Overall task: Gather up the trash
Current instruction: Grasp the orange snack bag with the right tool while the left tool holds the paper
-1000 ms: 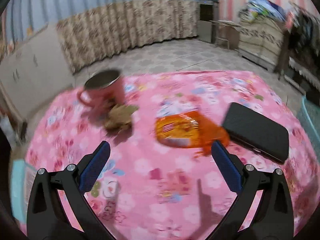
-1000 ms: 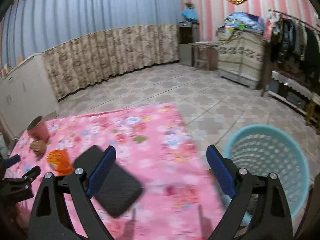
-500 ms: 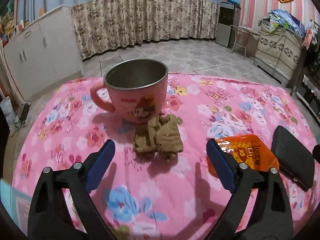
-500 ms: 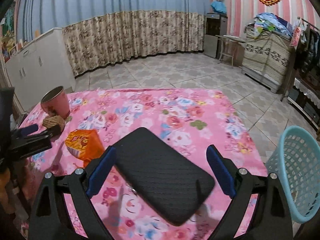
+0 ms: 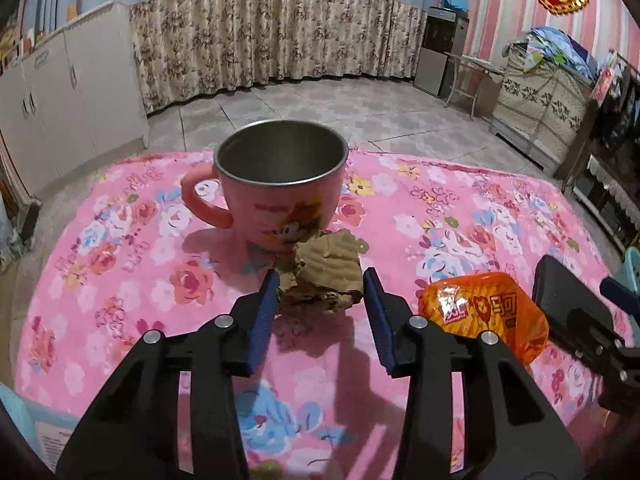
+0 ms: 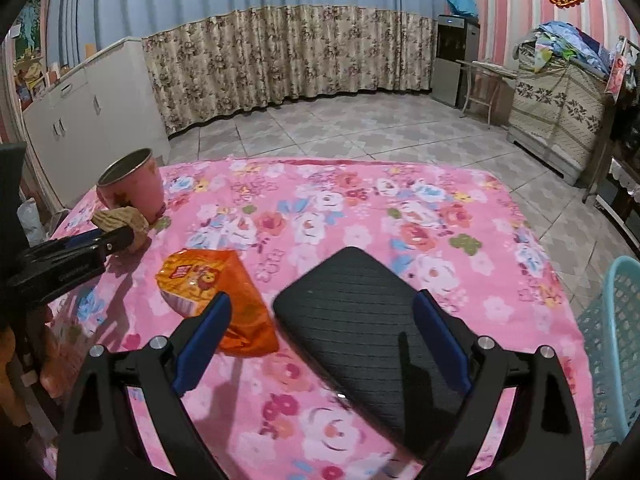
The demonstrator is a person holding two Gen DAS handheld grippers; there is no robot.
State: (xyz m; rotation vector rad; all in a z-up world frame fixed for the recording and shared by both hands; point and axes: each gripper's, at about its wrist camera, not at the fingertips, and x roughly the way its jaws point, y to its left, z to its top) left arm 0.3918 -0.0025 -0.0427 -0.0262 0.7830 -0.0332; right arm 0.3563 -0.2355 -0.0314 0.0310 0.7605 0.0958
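Pink floral cloth covers the table and serves as the ground for all items; positions below are given relative to the pink cup, which stands upright on the cloth with its metal-lined mouth open and its handle to the left in the left wrist view.

Crumpled brown cardboard lies on the cloth directly in front of the cup, touching or nearly touching its base. The left gripper has its jaws on either side of this wad: they have just been closing, and the blue pads now stand against its left and right edges, the left one touching; whether they press firmly cannot be told. In the right wrist view the same gripper appears from the side, its tip at the wad beside the cup.

Orange snack wrapper lies on the cloth to the right of the cup and nearer the camera, apart from the cardboard. Further right of it lies a black ribbed case, flat on the cloth.

The right gripper has its jaws wide apart and holds nothing; its left pad overlaps the near edge of the wrapper in the picture and its right pad overlaps the case.

Light blue perforated basket stands on the tiled floor beyond the table edge, on the far side from the cup.
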